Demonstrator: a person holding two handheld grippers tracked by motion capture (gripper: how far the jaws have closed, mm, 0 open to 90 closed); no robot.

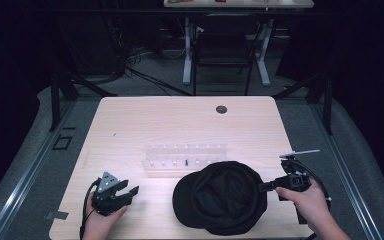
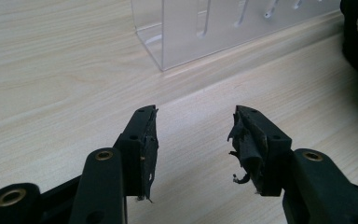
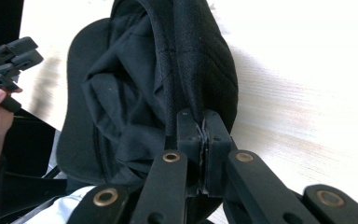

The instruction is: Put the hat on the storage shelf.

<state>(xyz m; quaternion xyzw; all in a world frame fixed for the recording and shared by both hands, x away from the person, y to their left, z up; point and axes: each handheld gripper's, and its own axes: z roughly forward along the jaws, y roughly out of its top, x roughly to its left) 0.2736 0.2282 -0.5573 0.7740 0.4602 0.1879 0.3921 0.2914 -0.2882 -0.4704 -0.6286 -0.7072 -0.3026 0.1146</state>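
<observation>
A black cap [image 1: 222, 197] is seen lying crown-down on the near half of the table [image 1: 130, 120], its opening upward and its brim toward the left, just in front of a clear plastic rack [image 1: 186, 159]. The right gripper [image 1: 265, 187] is clenched on the cap's right-hand edge; in the right gripper view its fingers [image 3: 189, 135] are pressed together on a thin fold of the rim fabric, with the rest of the cap hanging beyond the fingertips. The left gripper [image 1: 130, 191] is held released, fingers [image 2: 142, 140] well apart with nothing between them, resting on the table to the left of the cap and clear of the brim. Risks judged from this state: the grasp is taken on only a narrow band of cloth, so the fabric could slide out of the fingers if the cap is lifted quickly or its weight swings; the loose crown could sag or fold over, leaving the cap misshapen; and because the rack stands just behind the cap, a sweep away from the person could knock it or drag the brim against it. Frayed pad lining is noted on the left fingers, which may reduce friction if that gripper is brought in to assist.
</observation>
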